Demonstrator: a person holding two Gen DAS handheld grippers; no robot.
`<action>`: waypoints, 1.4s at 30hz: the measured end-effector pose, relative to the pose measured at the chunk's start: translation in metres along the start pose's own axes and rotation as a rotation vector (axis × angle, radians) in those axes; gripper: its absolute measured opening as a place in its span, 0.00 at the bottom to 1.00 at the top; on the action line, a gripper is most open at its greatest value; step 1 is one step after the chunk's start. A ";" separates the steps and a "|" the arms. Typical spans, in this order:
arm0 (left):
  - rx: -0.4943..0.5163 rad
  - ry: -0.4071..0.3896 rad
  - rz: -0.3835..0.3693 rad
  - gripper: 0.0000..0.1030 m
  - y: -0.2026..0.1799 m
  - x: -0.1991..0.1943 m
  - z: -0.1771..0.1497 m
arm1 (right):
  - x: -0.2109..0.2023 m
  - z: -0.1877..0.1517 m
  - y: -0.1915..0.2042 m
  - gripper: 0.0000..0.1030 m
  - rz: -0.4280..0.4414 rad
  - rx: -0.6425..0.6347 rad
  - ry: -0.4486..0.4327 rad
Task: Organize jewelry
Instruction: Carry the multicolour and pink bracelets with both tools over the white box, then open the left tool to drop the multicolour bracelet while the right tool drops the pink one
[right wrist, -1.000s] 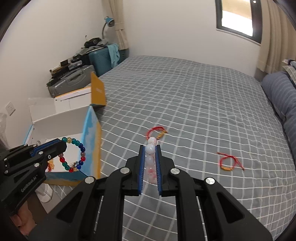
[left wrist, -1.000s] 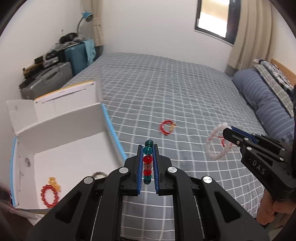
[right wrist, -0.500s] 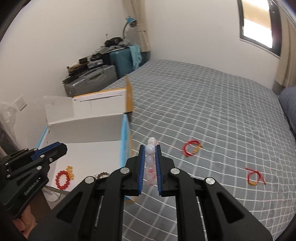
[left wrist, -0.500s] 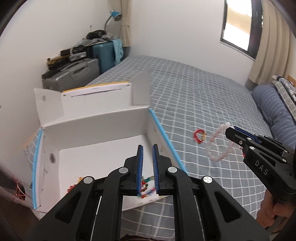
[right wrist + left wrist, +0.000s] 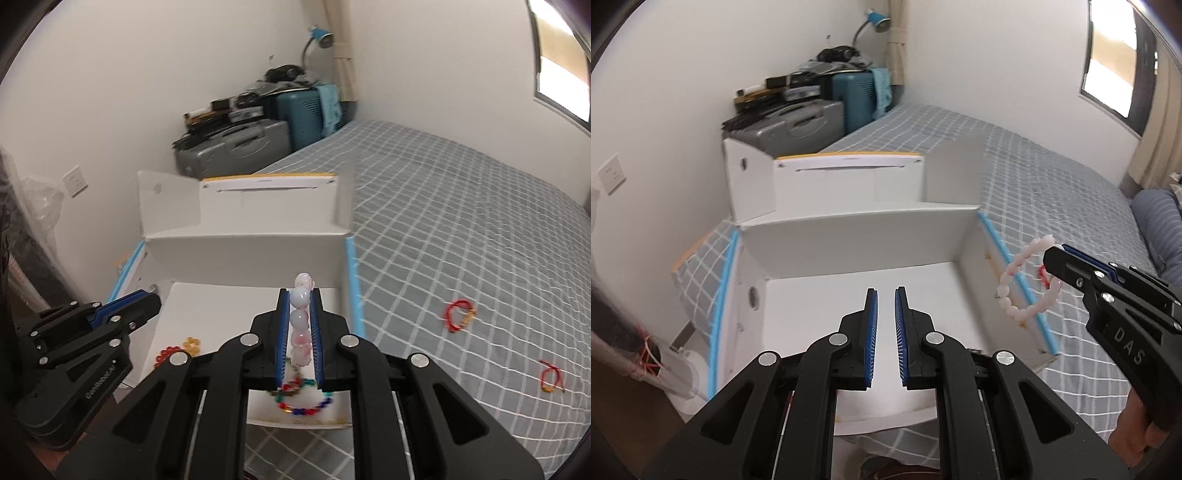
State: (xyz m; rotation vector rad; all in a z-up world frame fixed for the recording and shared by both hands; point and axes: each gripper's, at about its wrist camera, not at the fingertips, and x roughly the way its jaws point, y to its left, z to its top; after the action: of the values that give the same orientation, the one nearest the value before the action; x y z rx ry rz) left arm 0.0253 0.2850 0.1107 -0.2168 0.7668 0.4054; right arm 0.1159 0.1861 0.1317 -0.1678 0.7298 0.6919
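Your right gripper (image 5: 299,332) pinches the pale pink beaded bracelet (image 5: 1027,280) at the open white cardboard box's (image 5: 849,240) 3 o'clock rim. Your left gripper (image 5: 884,332), pressed nearly together and empty, hovers over the box floor. Next, I judge: carry the bracelet inward toward 9 o'clock, then release.

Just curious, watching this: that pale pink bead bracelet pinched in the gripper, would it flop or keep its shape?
The pink bead bracelet probably flops: its loop hangs loosely from the right gripper. Its round, glossy beads look slippery and apt to roll. It seems light.
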 end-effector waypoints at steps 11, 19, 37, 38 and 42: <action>-0.063 0.080 0.047 0.09 0.042 0.034 -0.026 | 0.064 -0.023 0.041 0.10 0.036 -0.033 0.119; -0.085 0.129 0.056 0.09 0.055 0.057 -0.038 | 0.099 -0.042 0.042 0.10 0.033 -0.027 0.202; -0.104 0.179 0.046 0.14 0.063 0.075 -0.046 | 0.120 -0.052 0.044 0.12 0.014 -0.016 0.250; -0.106 0.179 0.048 0.19 0.063 0.075 -0.046 | 0.120 -0.052 0.044 0.12 0.014 -0.015 0.250; -0.114 0.156 0.052 0.31 0.065 0.068 -0.045 | 0.115 -0.051 0.045 0.29 0.003 -0.016 0.231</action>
State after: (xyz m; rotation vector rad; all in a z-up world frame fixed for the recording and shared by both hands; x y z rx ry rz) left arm 0.0131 0.3474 0.0286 -0.3385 0.9054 0.4863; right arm 0.1207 0.2613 0.0220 -0.2643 0.9461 0.6882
